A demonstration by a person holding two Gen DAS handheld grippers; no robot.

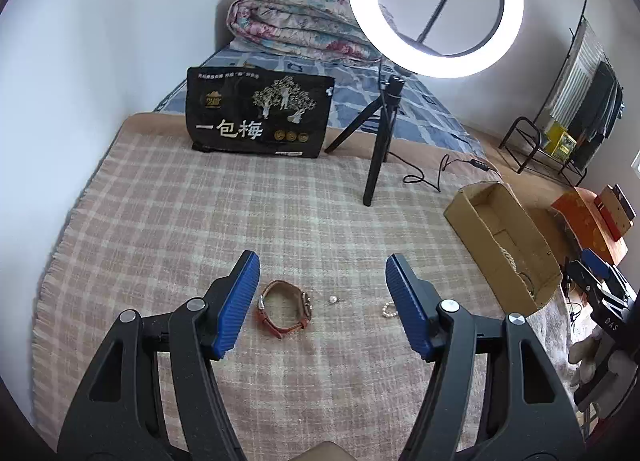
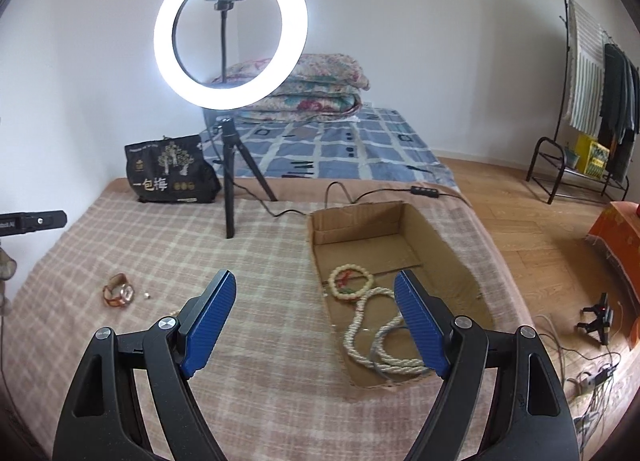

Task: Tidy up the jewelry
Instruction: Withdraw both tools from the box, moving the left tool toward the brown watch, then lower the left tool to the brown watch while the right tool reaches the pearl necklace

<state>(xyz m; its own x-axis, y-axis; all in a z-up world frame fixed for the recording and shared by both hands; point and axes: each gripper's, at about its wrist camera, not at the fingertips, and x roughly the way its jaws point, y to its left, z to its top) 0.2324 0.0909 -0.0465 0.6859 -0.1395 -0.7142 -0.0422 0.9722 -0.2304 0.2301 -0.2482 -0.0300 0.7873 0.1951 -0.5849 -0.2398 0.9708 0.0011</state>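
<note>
A brown leather watch (image 1: 285, 309) lies on the plaid blanket between my open left gripper's (image 1: 322, 277) blue pads, closer to the left pad. A small pearl earring (image 1: 333, 299) lies just right of it, and a small pearl bracelet (image 1: 389, 309) shows partly behind the right pad. The open cardboard box (image 2: 448, 237) holds a beaded bracelet (image 2: 351, 281) and a long pearl necklace (image 2: 376, 341). My right gripper (image 2: 316, 293) is open and empty above the box's left edge. The watch (image 2: 118, 291) and earring (image 2: 147, 295) also show far left in the right wrist view.
A lit ring light on a black tripod (image 1: 378, 141) stands behind the jewelry, its cable (image 2: 360, 193) running past the box. A black snack bag (image 1: 258, 113) stands at the blanket's far edge. Folded quilts (image 1: 300, 21) lie beyond. A clothes rack (image 2: 592, 101) stands at right.
</note>
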